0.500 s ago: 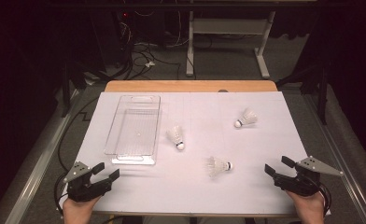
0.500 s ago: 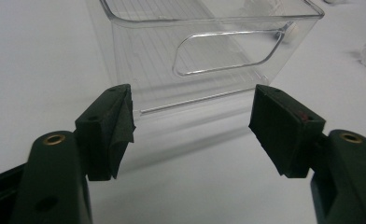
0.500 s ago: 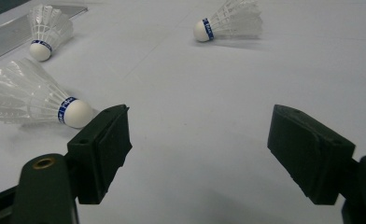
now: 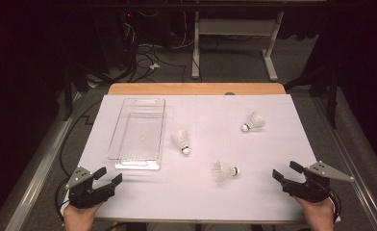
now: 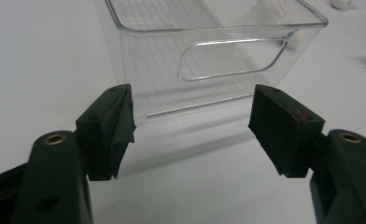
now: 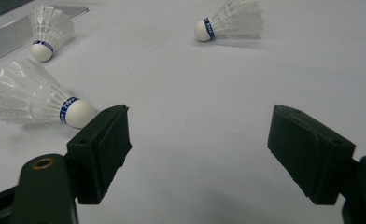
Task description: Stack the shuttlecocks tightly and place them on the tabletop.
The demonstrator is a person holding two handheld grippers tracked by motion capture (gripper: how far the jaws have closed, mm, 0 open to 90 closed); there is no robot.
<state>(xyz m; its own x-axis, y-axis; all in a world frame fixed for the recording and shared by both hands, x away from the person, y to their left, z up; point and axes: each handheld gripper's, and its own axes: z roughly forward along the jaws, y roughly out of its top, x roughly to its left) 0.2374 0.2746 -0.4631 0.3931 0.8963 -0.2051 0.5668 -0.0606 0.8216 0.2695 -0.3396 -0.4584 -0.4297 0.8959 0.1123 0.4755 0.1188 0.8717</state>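
Left gripper (image 4: pixel 105 178) at table's near-left corner, jaws spread and empty, clear bin (image 4: pixel 137 134) just ahead on white sheet (image 4: pixel 282 144), three shuttlecocks lay apart mid-table, nearest one (image 4: pixel 225 171) on its side, right gripper (image 4: pixel 285 172) released, empty, near-right corner.

Bright table, dark surroundings — soft shadows.

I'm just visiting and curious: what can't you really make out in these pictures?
- The blue band's print on the nearest shuttlecock: too small and blurred in the right gripper view.
- The clear tray: its far end is cut off by the top edge of the left gripper view.
- A shuttlecock behind the tray: smeared by the clear wall.
- The room beyond the table: too dark in the high view.
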